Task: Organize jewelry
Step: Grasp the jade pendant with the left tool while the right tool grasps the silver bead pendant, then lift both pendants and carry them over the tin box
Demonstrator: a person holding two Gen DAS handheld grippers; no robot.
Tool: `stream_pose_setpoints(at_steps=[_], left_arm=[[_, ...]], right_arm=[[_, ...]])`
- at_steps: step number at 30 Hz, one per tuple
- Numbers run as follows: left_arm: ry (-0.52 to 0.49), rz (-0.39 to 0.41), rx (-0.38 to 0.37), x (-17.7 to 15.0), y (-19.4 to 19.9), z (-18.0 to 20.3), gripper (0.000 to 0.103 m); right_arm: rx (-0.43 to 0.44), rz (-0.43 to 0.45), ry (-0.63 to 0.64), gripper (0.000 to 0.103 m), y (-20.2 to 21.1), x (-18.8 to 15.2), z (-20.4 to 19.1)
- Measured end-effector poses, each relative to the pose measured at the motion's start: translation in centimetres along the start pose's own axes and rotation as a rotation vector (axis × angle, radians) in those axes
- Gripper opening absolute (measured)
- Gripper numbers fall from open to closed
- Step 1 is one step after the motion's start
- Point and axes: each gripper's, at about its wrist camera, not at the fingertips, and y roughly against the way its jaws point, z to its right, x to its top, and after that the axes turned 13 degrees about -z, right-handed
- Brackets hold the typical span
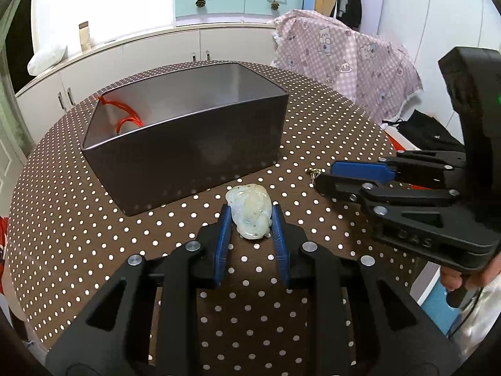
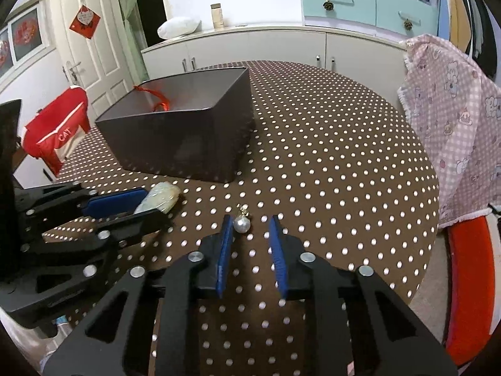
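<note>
White capital letters spelling "CAT" are printed on a red and cream garment (image 2: 58,131) draped over a chair, seen in the right wrist view to the left of the dark grey box (image 2: 188,131). Raised letters, possibly "DAS", are moulded into the black body of the right gripper (image 1: 322,177), seen in the left wrist view to the right of the same box; the middle character is hard to make out. On the white door further left of the box, a red diamond-shaped hanging (image 2: 84,20) carries markings too small to be read.
</note>
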Motion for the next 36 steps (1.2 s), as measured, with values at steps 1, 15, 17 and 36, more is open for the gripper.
stream_pose_setpoints(at_steps=[1, 15, 17, 36], left_arm=[[0.002, 0.002, -0.002, 0.0, 0.0, -0.1, 0.026], [0.01, 0.039, -0.009, -0.7, 0.7, -0.5, 0.025], [0.012, 0.044, -0.009, -0.6, 0.7, -0.6, 0.025], [-0.073, -0.037, 0.052, 0.6, -1.1, 0.8, 0.029]], right_arm=[[-0.009, 0.001, 0.004, 0.017, 0.0, -0.1, -0.3], [-0.025, 0.018, 0.003, 0.009, 0.6, -0.8, -0.5], [-0.021, 0.026, 0.002, 0.009, 1.0, -0.9, -0.5], [0.015, 0.013, -0.007, 0.01, 0.9, -1.8, -0.9]])
